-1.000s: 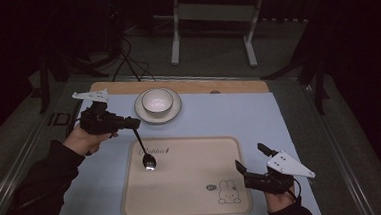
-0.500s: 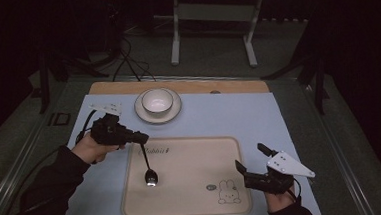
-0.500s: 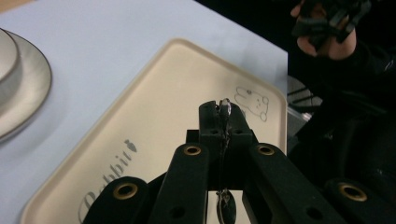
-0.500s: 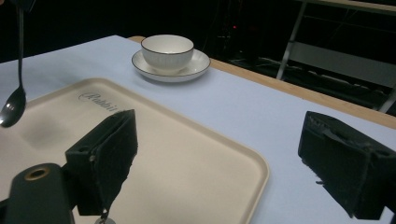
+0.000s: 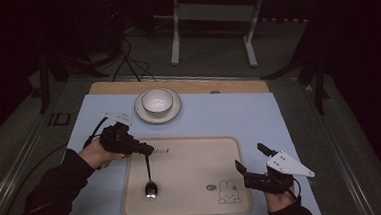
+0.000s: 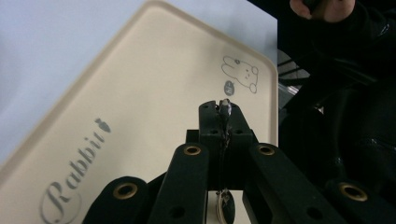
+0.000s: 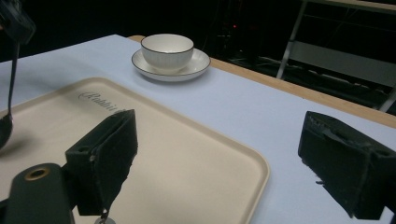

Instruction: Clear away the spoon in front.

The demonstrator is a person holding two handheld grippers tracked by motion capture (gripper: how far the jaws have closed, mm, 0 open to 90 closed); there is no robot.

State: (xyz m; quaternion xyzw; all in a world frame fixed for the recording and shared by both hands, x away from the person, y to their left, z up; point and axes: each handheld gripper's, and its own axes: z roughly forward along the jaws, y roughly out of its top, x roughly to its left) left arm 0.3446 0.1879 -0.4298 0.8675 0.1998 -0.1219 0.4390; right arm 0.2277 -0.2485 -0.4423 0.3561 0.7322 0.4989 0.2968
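The left gripper (image 5: 148, 151) clamps a spoon (image 5: 150, 189) hanging over the tray (image 5: 195, 210) marked "Rabbit"; the right gripper (image 5: 249, 165), gaping and empty, sits at the tray's right edge.

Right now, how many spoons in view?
1. The spoon hangs from the shut left gripper, bowl end down over the beige tray. None visible in the bowl.

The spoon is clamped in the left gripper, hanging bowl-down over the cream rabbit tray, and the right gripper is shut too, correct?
Not quite: the right gripper is open, with a wide gap between its jaws and nothing in it, as the right gripper view shows. The rest holds: the left gripper is clamped on the spoon, which hangs bowl-down over the cream rabbit tray.
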